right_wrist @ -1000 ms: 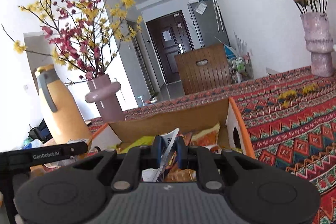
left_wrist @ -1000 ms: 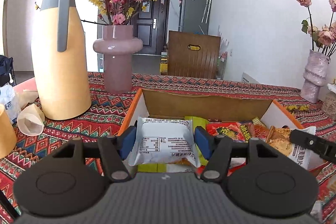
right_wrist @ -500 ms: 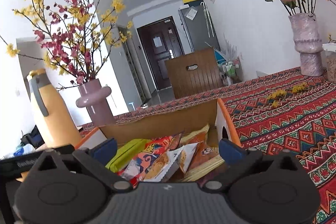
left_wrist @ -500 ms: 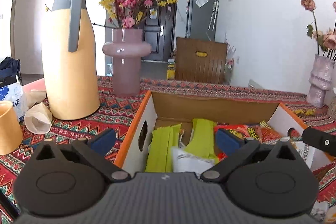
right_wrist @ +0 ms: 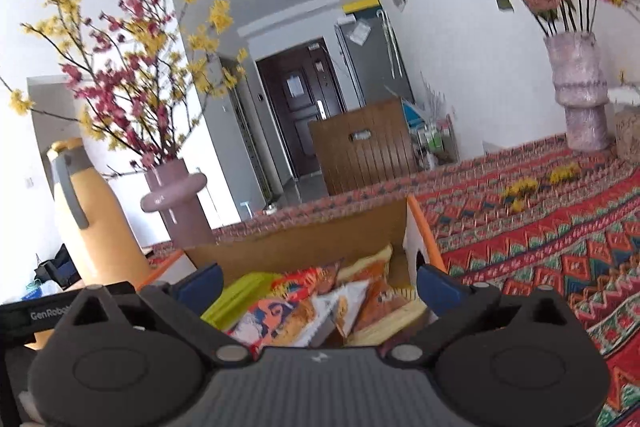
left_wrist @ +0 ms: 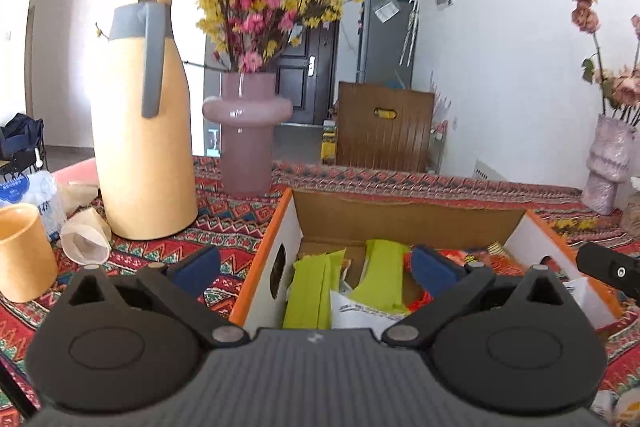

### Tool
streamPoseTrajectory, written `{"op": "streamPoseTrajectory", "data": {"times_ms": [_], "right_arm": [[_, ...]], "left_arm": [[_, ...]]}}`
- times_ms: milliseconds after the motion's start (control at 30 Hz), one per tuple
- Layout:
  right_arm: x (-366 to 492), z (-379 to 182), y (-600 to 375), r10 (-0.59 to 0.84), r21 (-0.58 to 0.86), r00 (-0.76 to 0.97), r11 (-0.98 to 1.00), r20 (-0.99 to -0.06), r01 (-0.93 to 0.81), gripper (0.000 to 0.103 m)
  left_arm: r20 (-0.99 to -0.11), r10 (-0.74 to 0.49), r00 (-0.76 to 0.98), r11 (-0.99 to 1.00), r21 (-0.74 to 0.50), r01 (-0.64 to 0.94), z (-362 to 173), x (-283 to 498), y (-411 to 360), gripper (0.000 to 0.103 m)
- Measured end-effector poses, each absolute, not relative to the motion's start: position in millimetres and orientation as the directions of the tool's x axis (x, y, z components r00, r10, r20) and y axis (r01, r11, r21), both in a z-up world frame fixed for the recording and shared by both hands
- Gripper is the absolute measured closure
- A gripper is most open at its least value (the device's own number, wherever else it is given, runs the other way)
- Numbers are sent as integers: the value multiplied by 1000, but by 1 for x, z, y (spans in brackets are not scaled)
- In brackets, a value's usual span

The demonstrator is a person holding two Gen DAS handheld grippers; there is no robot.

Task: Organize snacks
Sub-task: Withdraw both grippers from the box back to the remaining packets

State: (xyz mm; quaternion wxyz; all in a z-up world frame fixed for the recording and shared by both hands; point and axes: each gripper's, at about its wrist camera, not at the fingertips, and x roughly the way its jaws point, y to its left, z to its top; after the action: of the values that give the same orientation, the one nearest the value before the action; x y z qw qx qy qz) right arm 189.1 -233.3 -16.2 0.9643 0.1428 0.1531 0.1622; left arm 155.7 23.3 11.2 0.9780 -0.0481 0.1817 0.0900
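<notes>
Left wrist view
Left gripper [left_wrist: 316,267]: spread wide after just opening, holding nothing, straddling the box's [left_wrist: 400,217] left wall.
Snacks [left_wrist: 384,277]: inside the box.

Right wrist view
Right gripper [right_wrist: 319,287]: wide, just opened, empty, near the box.
Snack packets [right_wrist: 320,303]: piled in the box.

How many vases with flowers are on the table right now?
2. The smooth pink vase stands beside the yellow jug, behind the snack box's left corner. The textured pink vase stands at the table's far right, by the wall.

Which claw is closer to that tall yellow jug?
The left. The left claw sits at the box's jug-side end, beside the yellow jug. The right claw is at the box's far end, the jug well off to its side.
</notes>
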Motion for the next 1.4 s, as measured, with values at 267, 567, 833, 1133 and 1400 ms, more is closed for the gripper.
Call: {"op": "streamPoseTrajectory", "data": {"times_ms": [267,567,833,1133,1400], "right_arm": [[155,1,-240,363,276,904,914,-226,-298,0],[119,-12,-256,316,218,906,941,-282,-261,0],[93,-38,-282,252,212,908,959,-335,-188,0],[80,-50,-278,237,196,901,965,-364,-174,0],[68,-53,-271,223,147,892,973,-394,-179,0]], "left_arm": [[-345,141,928,984,-55,-170,20,120,25,0],[-379,137,915,985,-41,-165,7,87,33,0],[-426,165,890,981,-25,-194,-19,70,44,0],[-427,143,893,985,-27,-170,-36,63,45,0],[-425,120,897,987,-43,-152,-38,62,45,0]]}}
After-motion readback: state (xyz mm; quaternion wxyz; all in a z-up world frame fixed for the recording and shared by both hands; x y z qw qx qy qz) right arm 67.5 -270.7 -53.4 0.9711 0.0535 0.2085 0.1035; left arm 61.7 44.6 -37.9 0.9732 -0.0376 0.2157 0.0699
